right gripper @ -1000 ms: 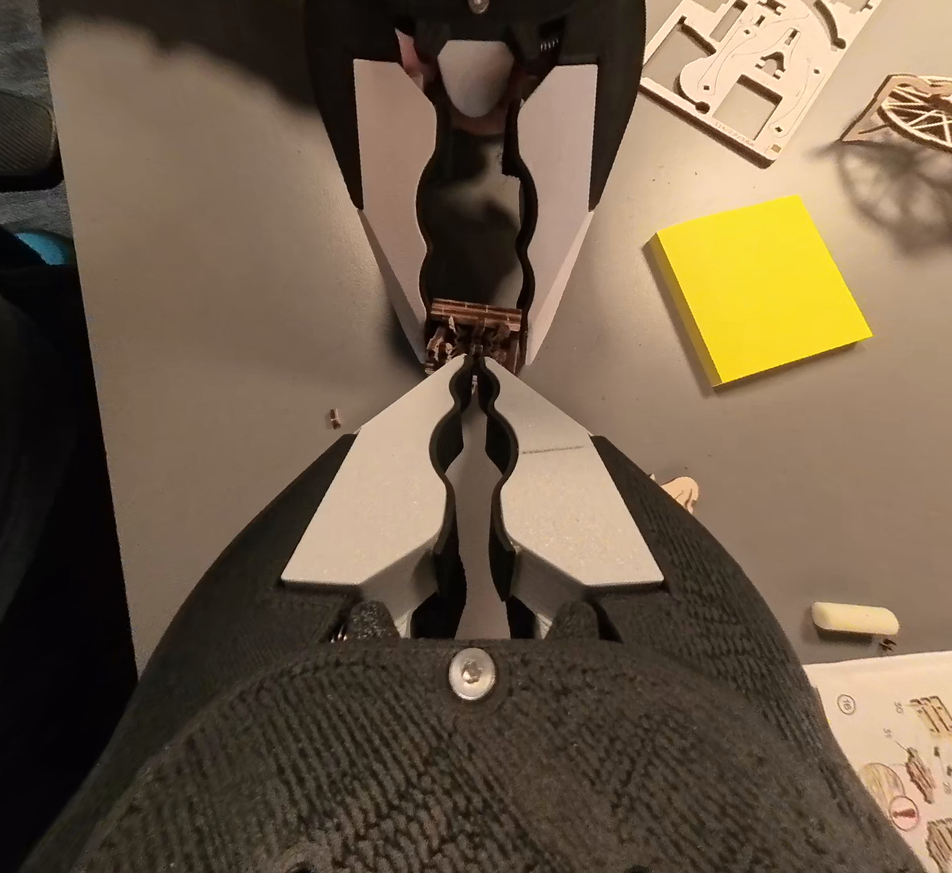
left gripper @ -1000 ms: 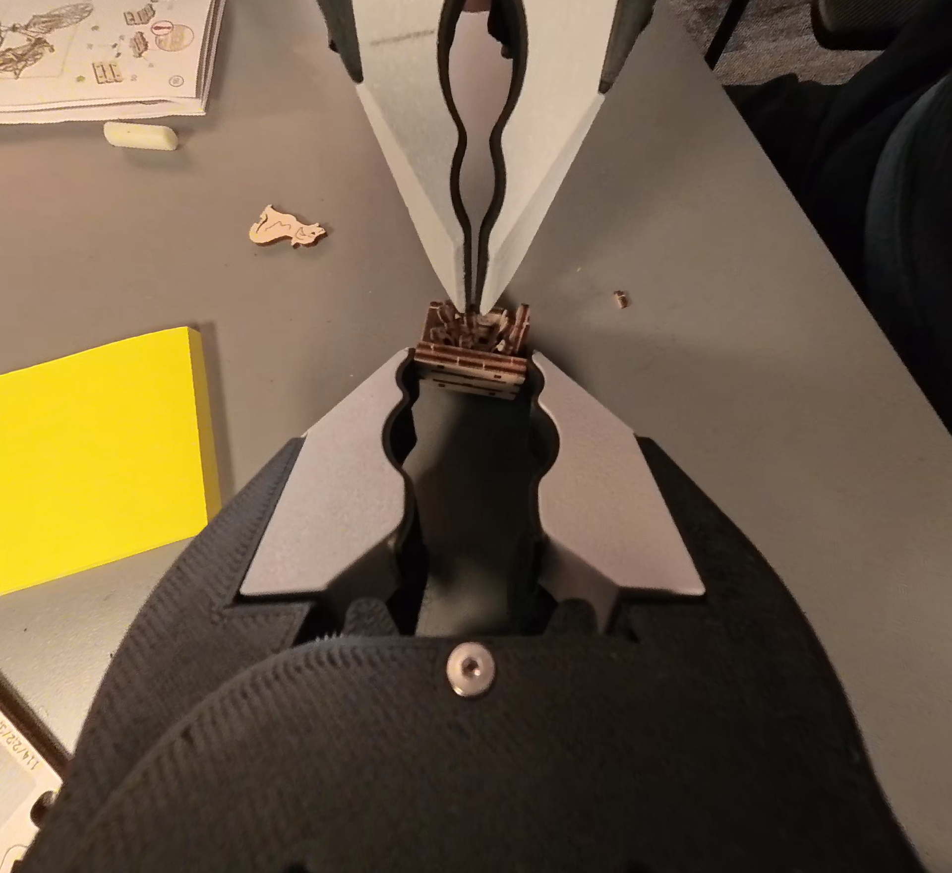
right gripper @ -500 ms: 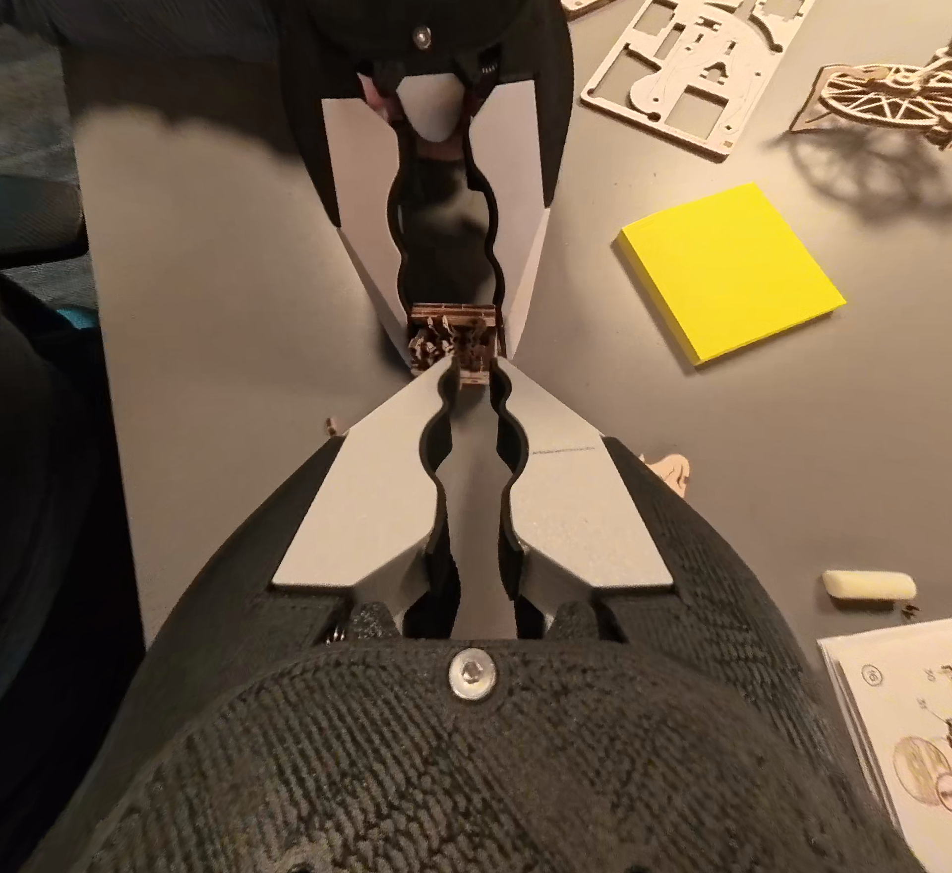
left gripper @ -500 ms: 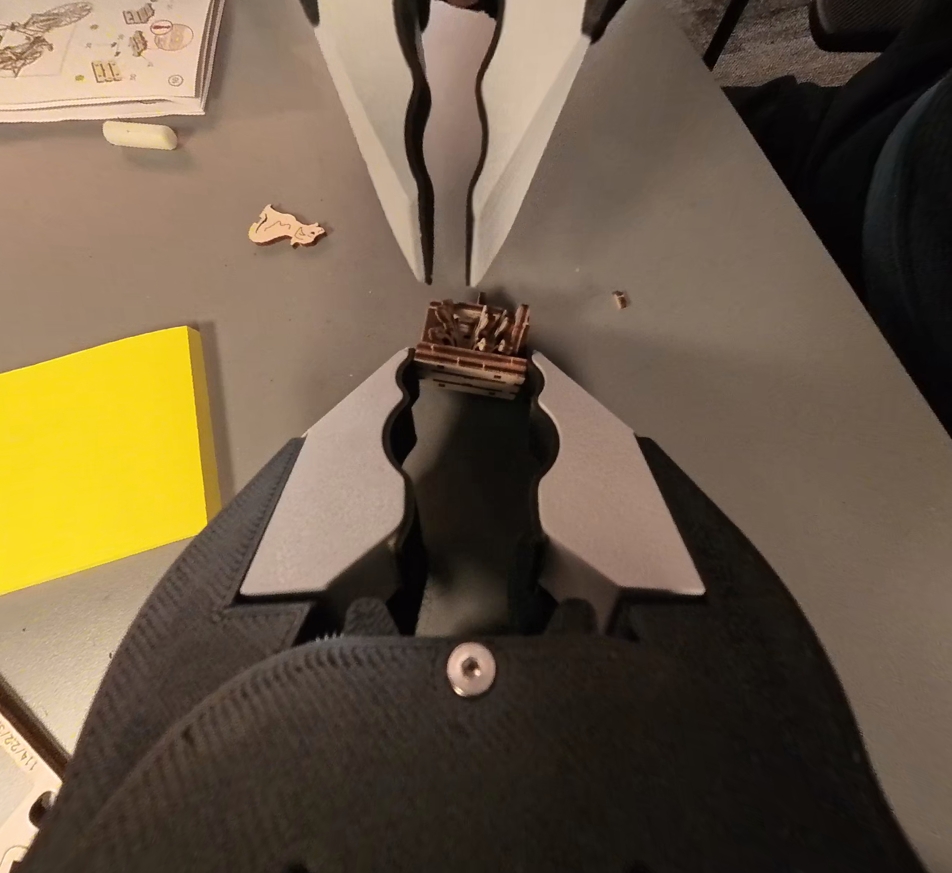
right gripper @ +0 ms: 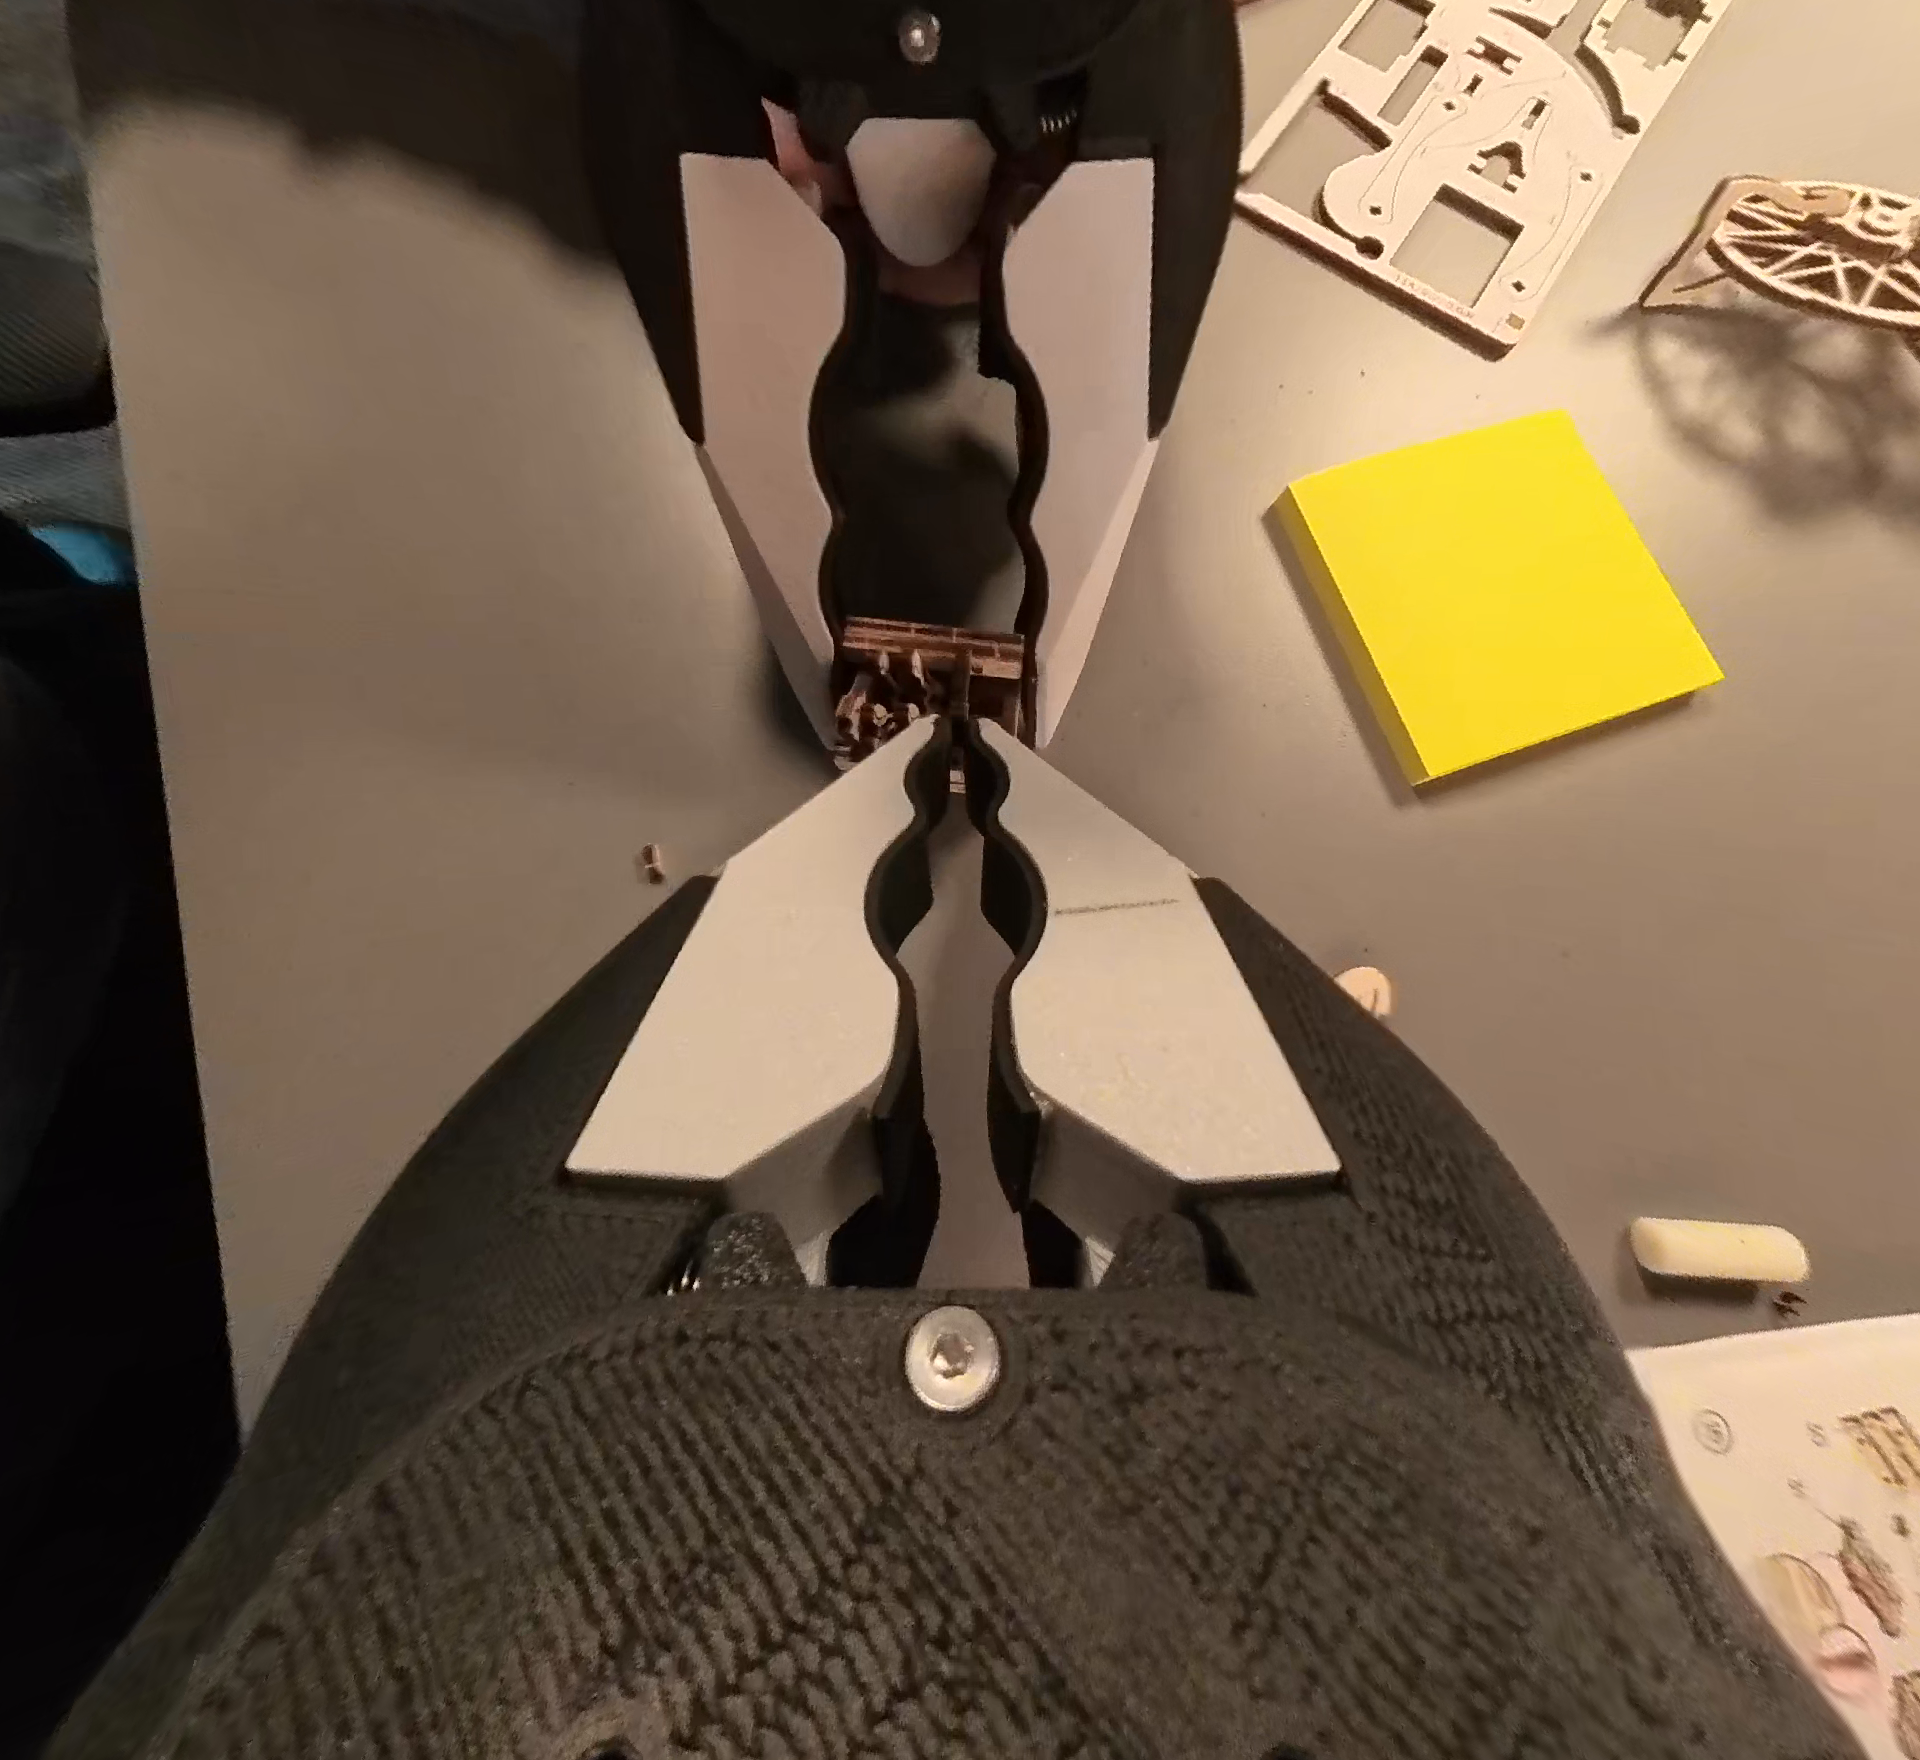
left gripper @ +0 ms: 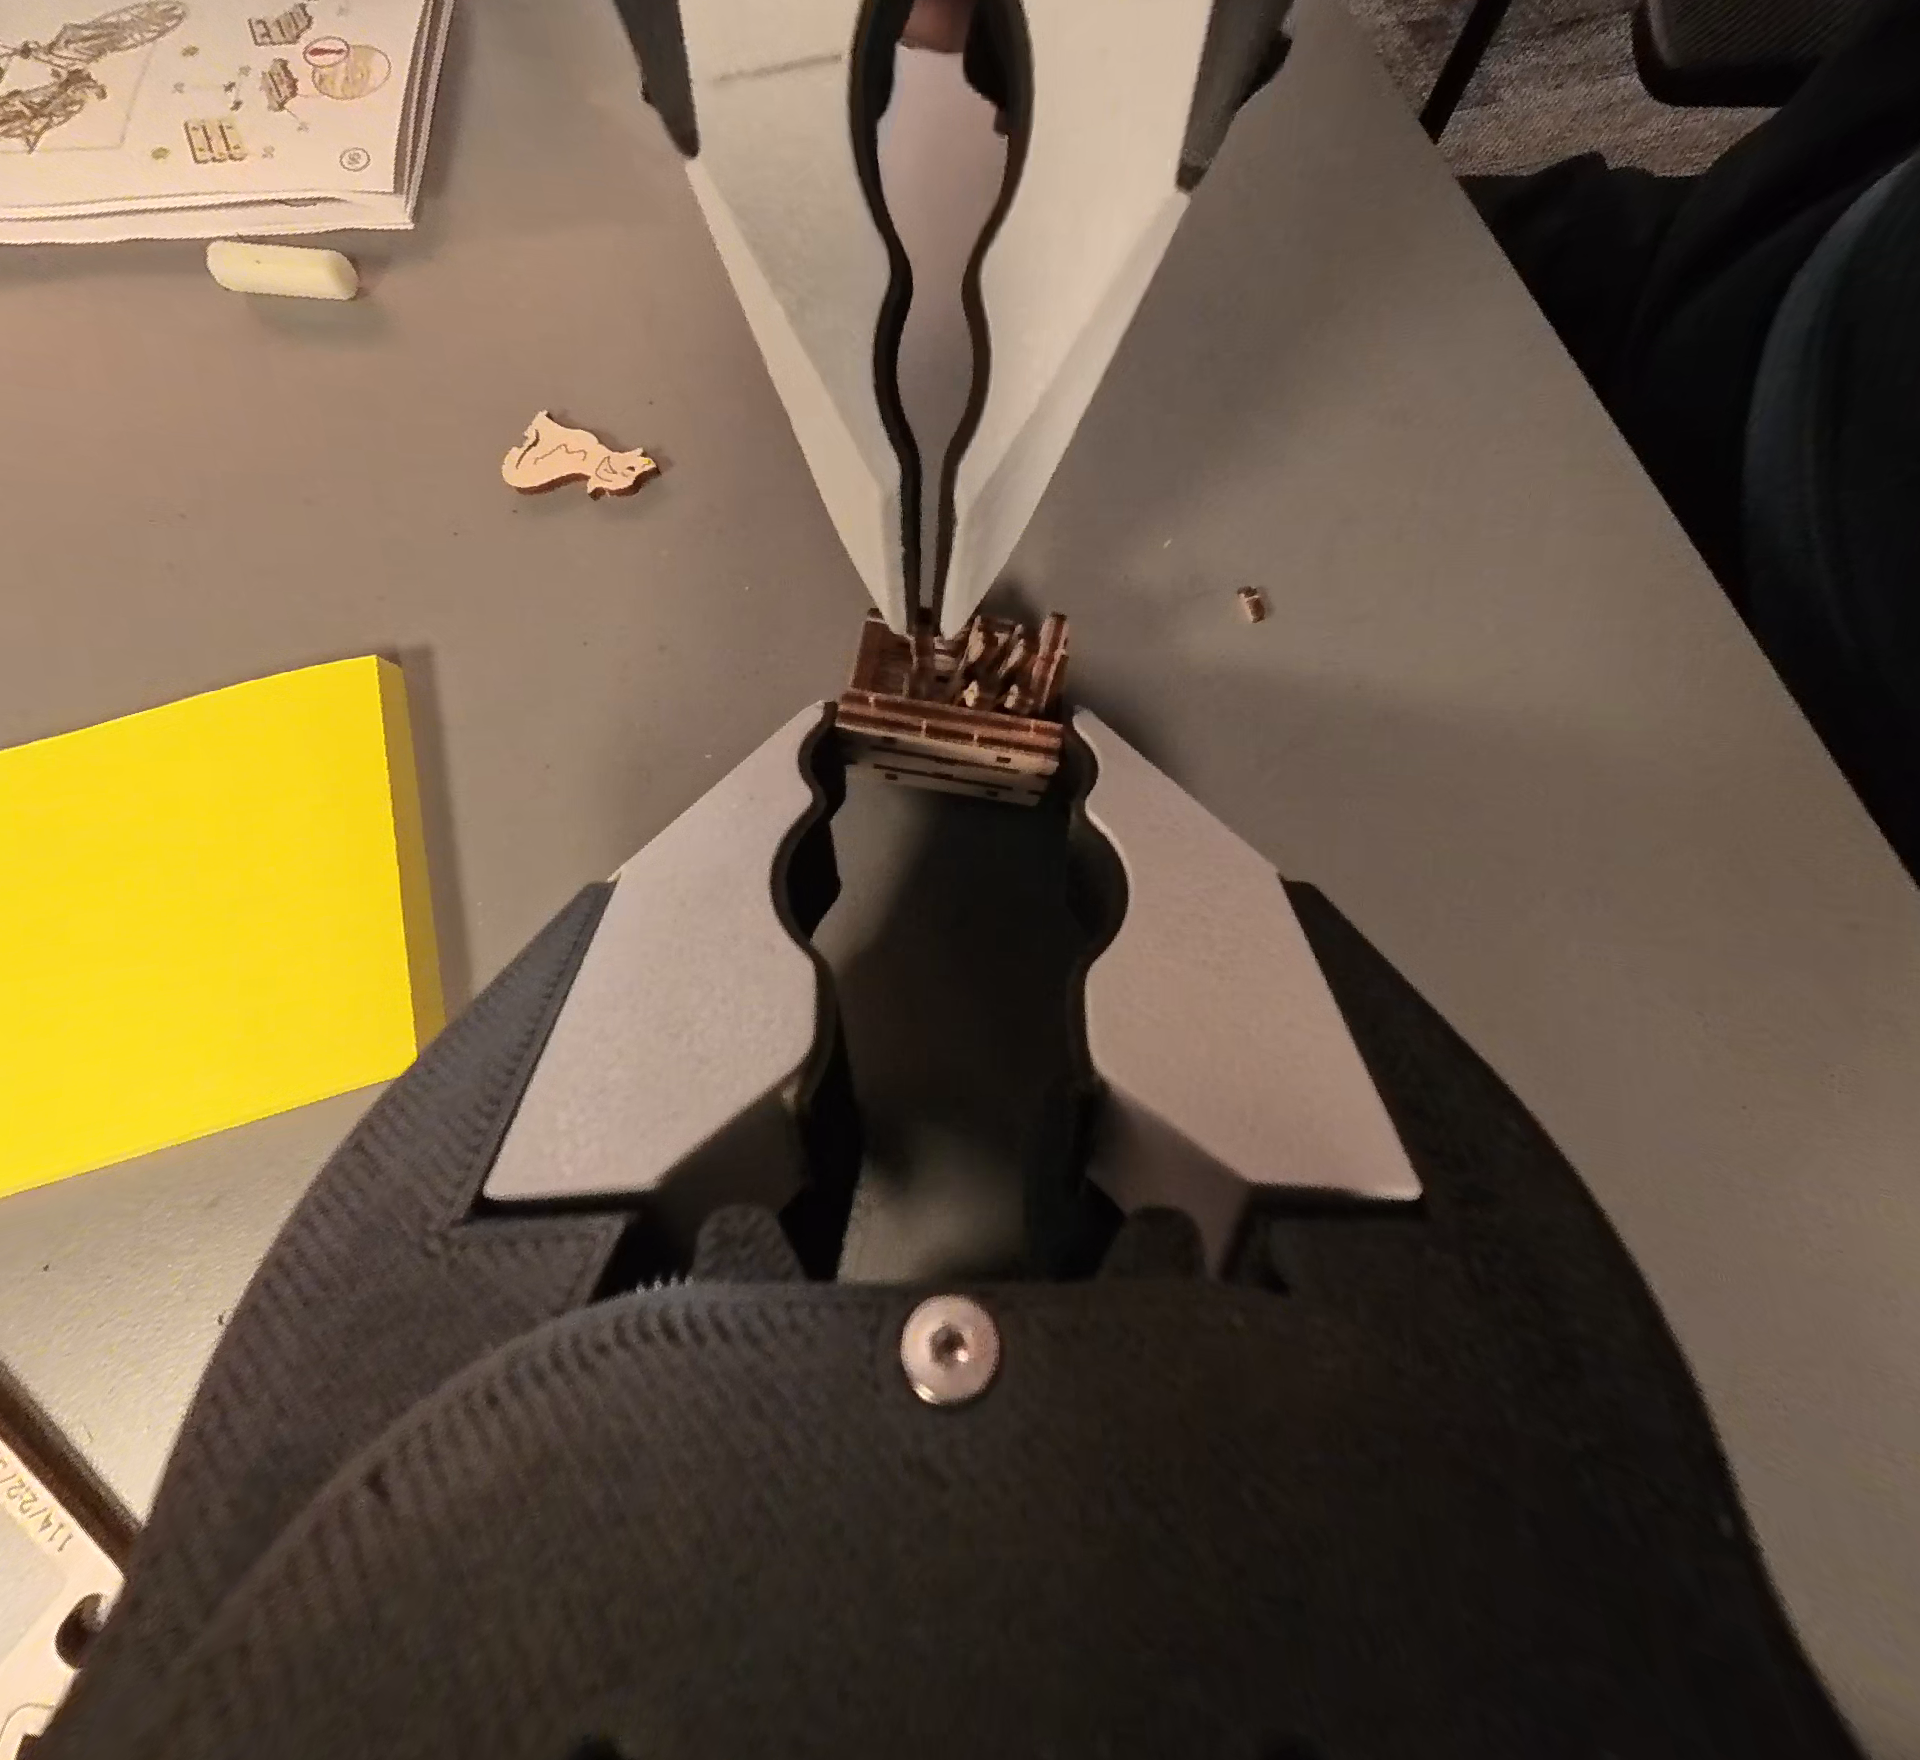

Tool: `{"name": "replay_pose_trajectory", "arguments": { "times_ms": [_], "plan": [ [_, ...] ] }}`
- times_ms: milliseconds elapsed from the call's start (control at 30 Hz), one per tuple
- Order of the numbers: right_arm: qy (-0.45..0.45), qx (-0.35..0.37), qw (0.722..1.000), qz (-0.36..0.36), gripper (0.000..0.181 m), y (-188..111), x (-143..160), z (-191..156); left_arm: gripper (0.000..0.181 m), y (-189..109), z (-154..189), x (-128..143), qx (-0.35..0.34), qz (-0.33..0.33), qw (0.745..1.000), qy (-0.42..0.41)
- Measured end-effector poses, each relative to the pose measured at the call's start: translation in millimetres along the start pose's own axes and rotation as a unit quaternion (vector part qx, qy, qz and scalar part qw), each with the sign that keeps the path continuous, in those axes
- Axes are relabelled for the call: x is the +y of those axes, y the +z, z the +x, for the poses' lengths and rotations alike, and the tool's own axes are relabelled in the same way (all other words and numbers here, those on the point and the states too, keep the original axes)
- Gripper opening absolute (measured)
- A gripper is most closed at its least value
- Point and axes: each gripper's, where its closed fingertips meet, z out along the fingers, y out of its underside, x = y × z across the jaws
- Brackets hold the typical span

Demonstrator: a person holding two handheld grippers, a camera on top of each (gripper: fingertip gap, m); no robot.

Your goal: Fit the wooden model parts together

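Left gripper [left gripper: 951, 723] clamps wooden box assembly [left gripper: 954, 711]; right gripper [right gripper: 954, 721], at 12 o'clock, pinches small slat [right gripper: 958, 694]. Press squarely, gently.

The small brown wooden assembly [left gripper: 951, 708], box-like with upright slats inside, sits clamped between the left hand-held gripper [left gripper: 951, 734] fingertips. A thin wooden piece [right gripper: 956, 742] stands in it.
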Motion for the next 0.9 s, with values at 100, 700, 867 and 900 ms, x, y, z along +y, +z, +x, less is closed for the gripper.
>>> {"name": "replay_pose_trajectory", "arguments": {
  "times_ms": [100, 700, 867, 900],
  "plan": [
    [-0.019, 0.006, 1.000, -0.015, 0.000, 0, 3, 0, 0.040, 0, 0, 0, 0.000, 0.000, 1.000, -0.001],
    [0.006, -0.020, 1.000, -0.001, 0.006, 1, -1, -5, 0.040, -1, 0, 1, 0.004, 0.000, 1.000, -0.005],
    [0.015, -0.010, 1.000, 0.010, 0.010, -7, -1, 1, 0.040, -1, 0, 0, 0.004, 0.000, 1.000, -0.005],
    [0.017, -0.007, 1.000, 0.014, 0.010, -10, -2, 3, 0.040, -1, 0, 0, 0.004, 0.000, 1.000, -0.005]
  ]
}}
